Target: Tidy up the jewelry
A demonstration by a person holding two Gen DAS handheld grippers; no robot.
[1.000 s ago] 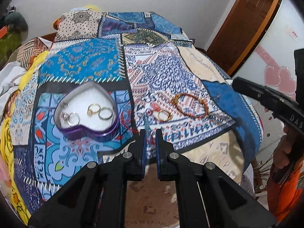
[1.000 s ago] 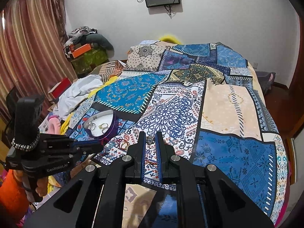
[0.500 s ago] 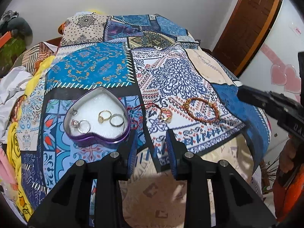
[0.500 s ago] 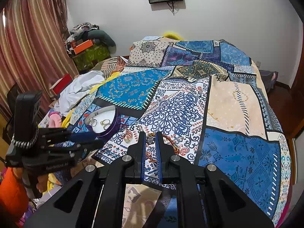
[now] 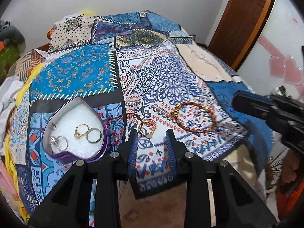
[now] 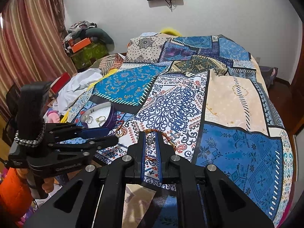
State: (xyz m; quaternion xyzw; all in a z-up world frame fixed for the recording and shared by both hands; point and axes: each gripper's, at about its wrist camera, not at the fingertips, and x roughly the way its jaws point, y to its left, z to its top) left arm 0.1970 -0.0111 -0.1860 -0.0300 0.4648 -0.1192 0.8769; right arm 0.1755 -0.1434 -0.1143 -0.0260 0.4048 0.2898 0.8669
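A purple heart-shaped tin point(image 5: 47, 144) with white foam holds three rings point(image 5: 81, 131). On the patterned bedspread beside it lie a red thread bracelet point(image 5: 114, 125), a gold ring point(image 5: 146, 128) and an orange beaded bracelet point(image 5: 195, 117). My left gripper point(image 5: 151, 134) is open, and the gold ring lies just beyond its tips, nothing between them. My right gripper point(image 6: 150, 140) is shut on a small silver ring point(image 6: 150, 139) above the bedspread, to the right of the tin point(image 6: 112, 114). The left gripper point(image 6: 112, 135) shows at the left of the right wrist view.
The bed's near edge point(image 5: 161, 190) lies right below both grippers, floor beneath. Clothes and boxes point(image 6: 81, 43) pile up at the bed's far left by a striped curtain point(image 6: 28, 47). A wooden door point(image 5: 247, 19) stands at the right. A person's hand in an orange sleeve point(image 6: 13, 186) holds the left gripper.
The left gripper's jaws have opened from shut, and it has shifted toward the gold ring. The right gripper has kept still with the small ring at its tips.
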